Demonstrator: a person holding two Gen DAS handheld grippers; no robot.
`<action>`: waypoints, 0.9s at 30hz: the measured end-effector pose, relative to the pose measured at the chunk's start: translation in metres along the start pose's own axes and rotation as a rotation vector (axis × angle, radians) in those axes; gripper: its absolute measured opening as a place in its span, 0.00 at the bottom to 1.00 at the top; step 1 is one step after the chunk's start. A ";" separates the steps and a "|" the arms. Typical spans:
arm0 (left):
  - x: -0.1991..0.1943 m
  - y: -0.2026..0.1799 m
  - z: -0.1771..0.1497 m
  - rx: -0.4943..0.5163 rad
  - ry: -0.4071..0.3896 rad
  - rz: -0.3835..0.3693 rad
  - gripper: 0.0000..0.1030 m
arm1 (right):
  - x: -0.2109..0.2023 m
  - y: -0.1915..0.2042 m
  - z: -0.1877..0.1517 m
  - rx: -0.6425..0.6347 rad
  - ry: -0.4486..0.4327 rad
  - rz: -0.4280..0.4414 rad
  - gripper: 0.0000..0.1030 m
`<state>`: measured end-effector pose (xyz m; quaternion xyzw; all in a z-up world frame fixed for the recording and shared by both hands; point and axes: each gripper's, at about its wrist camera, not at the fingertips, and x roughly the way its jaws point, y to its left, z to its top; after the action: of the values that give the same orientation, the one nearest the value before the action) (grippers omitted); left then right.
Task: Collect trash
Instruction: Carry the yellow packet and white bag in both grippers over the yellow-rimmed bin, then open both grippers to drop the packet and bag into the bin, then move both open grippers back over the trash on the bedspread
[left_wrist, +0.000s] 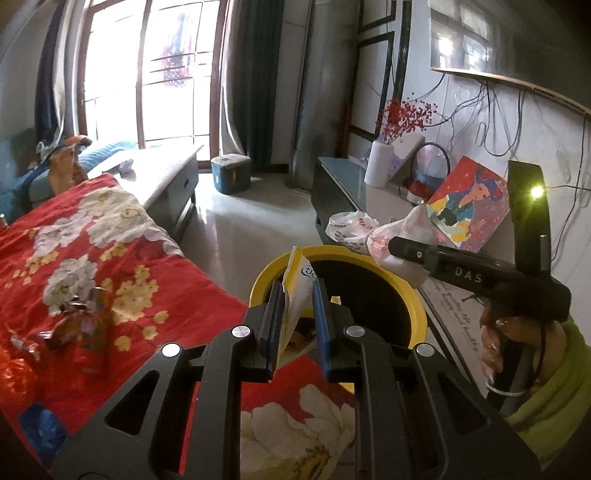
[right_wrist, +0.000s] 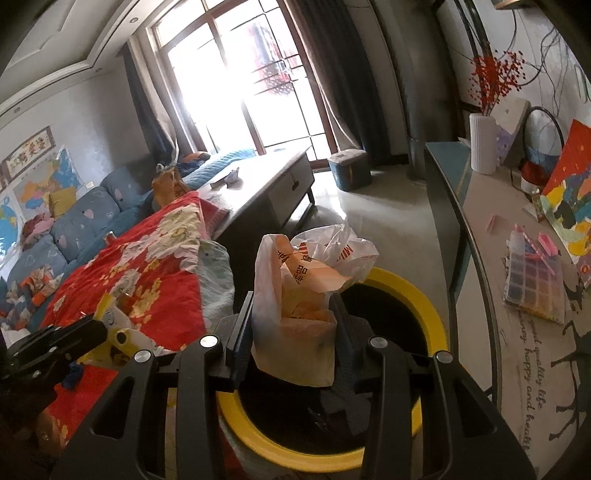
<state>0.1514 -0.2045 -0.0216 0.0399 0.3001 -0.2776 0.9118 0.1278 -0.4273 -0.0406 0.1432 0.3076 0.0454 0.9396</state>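
- Nearest the lens, left wrist view: black two-finger left gripper (left_wrist: 299, 295), jaws nearly together, clamped on a flat yellow-and-white printed packet (left_wrist: 297, 291), its top edge poking up above the fingertips.
- Packet poised at the near rim of a round yellow-rimmed trash bin with dark interior (left_wrist: 415, 314); not yet released.
- Right wrist view: black two-finger right gripper (right_wrist: 293, 317), jaws part-way apart, clamped on a crumpled white plastic carrier bag with red print (right_wrist: 295, 314), stuffed with orange and tan scraps.
- Bag held directly over the bin opening (right_wrist: 424, 295); not yet dropped.
- Bin interior dim; some dark contents at bottom, unidentifiable.
- Remaining, by judgement: release both items; then shiny crumpled wrappers (left_wrist: 79, 325) on the red floral quilt (left_wrist: 92, 236).
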 end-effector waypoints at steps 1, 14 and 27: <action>0.003 -0.001 0.000 0.000 0.003 0.000 0.11 | 0.001 -0.003 -0.001 0.006 0.004 -0.002 0.37; 0.044 -0.006 0.002 -0.007 0.048 -0.028 0.12 | 0.005 -0.023 -0.006 0.044 0.026 -0.015 0.46; 0.028 0.006 -0.002 -0.063 0.029 -0.006 0.89 | 0.000 -0.026 -0.005 0.063 -0.016 -0.067 0.73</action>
<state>0.1718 -0.2123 -0.0394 0.0141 0.3219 -0.2701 0.9073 0.1247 -0.4510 -0.0515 0.1627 0.3060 0.0029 0.9380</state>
